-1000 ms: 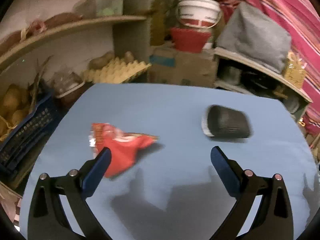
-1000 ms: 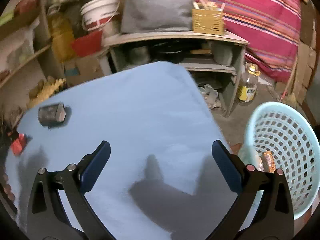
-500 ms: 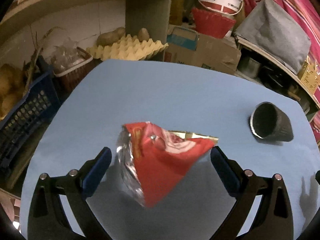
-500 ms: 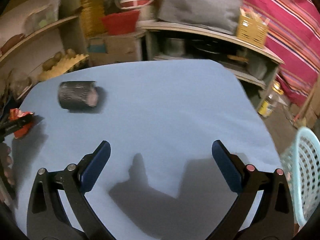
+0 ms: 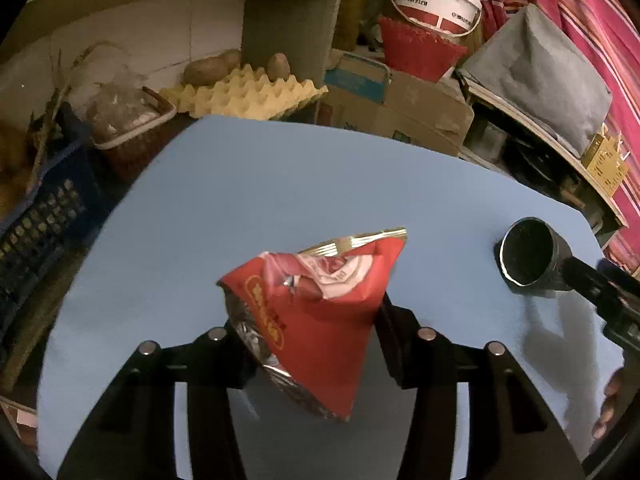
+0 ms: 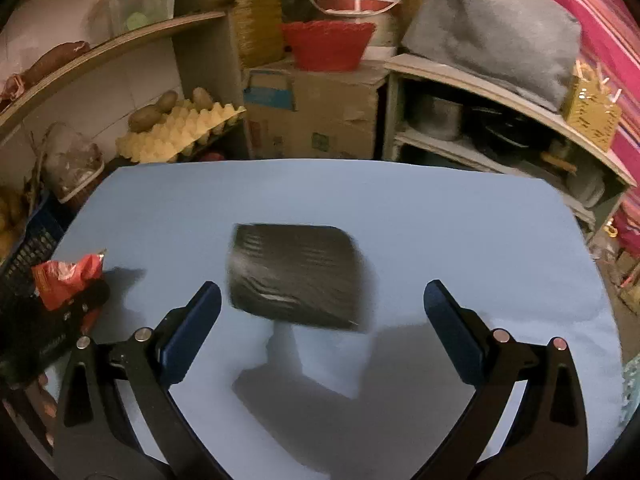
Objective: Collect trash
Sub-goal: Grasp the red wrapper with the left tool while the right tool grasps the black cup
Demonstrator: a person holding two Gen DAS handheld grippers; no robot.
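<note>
Here the left gripper is closing on the red snack wrapper lying on the blue worktop, pinching its sides for lifting; the right gripper, jaws wide, lines up on the toppled dark cup

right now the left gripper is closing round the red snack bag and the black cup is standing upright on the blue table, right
Not quite: the black cup lies on its side, as the left wrist view shows, its open mouth facing the camera. The rest holds: the left gripper is closing round the red snack bag on the blue table.
</note>
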